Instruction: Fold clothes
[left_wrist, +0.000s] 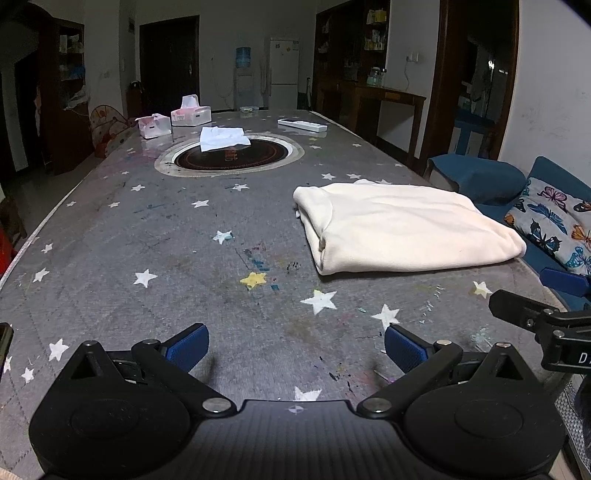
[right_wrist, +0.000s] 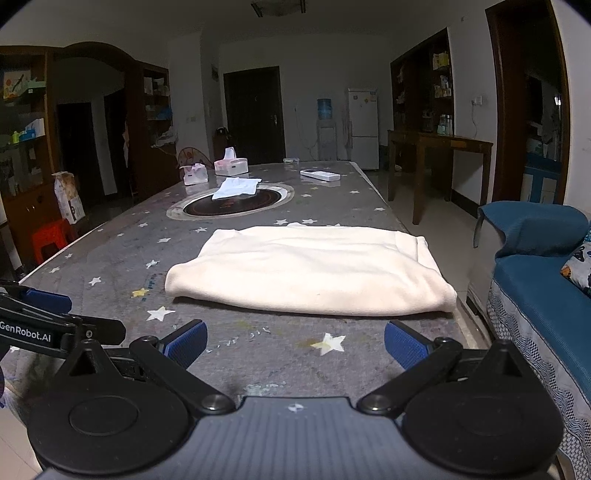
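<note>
- Cream-coloured soft fabric garment (right_wrist: 310, 269), folded into a thick rectangular bundle, lies flat on the grey star-printed table covering (left_wrist: 166, 236); it fills the centre of the right wrist view and sits at centre right of the left wrist view.
- Garment's right-hand end reaches close to the table edge, next to the blue upholstered sofa (right_wrist: 543, 295).
- Left gripper (left_wrist: 295, 347), black-bodied with blue ribbed finger pads (left_wrist: 188, 345), occupies the bottom of its own frame. The jaws stand wide apart, holding nothing, with only bare table covering between them.
- Right gripper (right_wrist: 295, 343), of the same build, occupies the bottom of its own frame. The jaws stand wide apart and empty; a white star print shows between the pads.
- Neither gripper touches the garment. The right gripper sits just short of the bundle's near edge; the left gripper is further from it, with the bundle ahead and to the right.
- Each gripper appears at the side edge of the other's frame, lower right in the left wrist view and lower left in the right wrist view.
- Black round inset cooktop with a pale ring (left_wrist: 229, 155) sits further up the table; a white crumpled cloth (left_wrist: 223, 138) lies on its rim.
- Two white-and-pink tissue boxes (left_wrist: 190, 112) stand beyond it in the upper left, and a white flat remote-like bar (left_wrist: 302, 125) lies to the right.
</note>
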